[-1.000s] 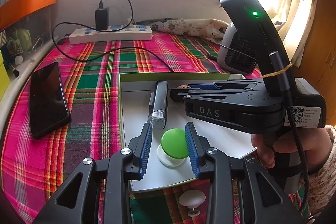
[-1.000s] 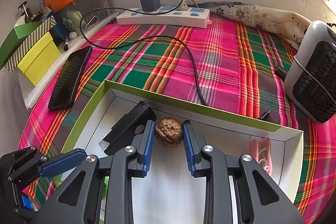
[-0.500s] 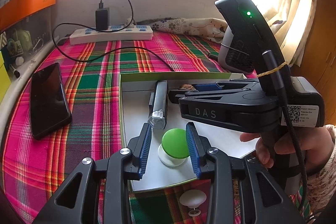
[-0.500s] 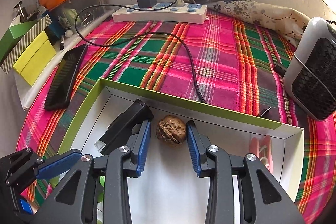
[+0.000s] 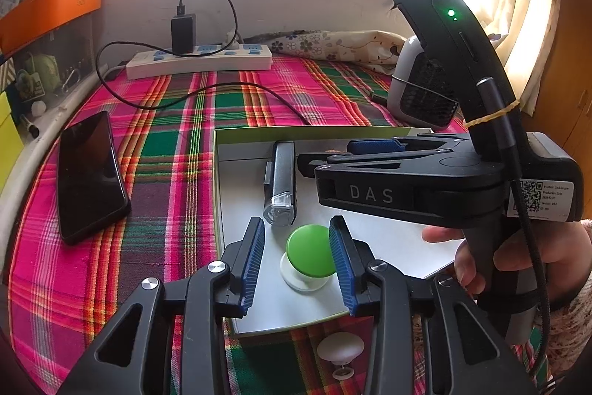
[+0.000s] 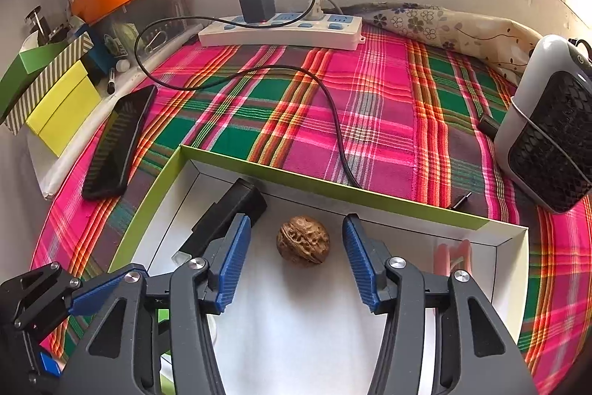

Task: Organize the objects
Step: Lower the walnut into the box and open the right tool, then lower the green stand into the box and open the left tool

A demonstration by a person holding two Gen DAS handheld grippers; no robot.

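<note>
A white box with a green rim [image 5: 217, 173] [image 6: 333, 198] lies on the plaid cloth. Inside it a green-capped knob on a white base [image 5: 309, 256] stands between the fingers of my left gripper [image 5: 296, 224]. Those jaws are opening, with a clear gap on the knob's left side. A brown walnut [image 6: 302, 244] rests on the box floor between the fingers of my right gripper [image 6: 296, 221]. These jaws are opening too, and both pads stand clear of the nut. A person's hand [image 5: 518, 258] holds the right gripper's handle.
The box also holds a black flashlight [image 5: 281, 184] [image 6: 225, 221] and a pink clip [image 6: 453, 256]. A white knob [image 5: 340, 348] lies on the cloth in front of the box. A phone [image 6: 122, 143], power strip [image 6: 281, 32], cable and small heater [image 6: 551, 143] surround it.
The right gripper's jaws have spread wide off the walnut, which stays on the box floor. The left jaws have widened slightly around the green knob. Neither hand has shifted.
</note>
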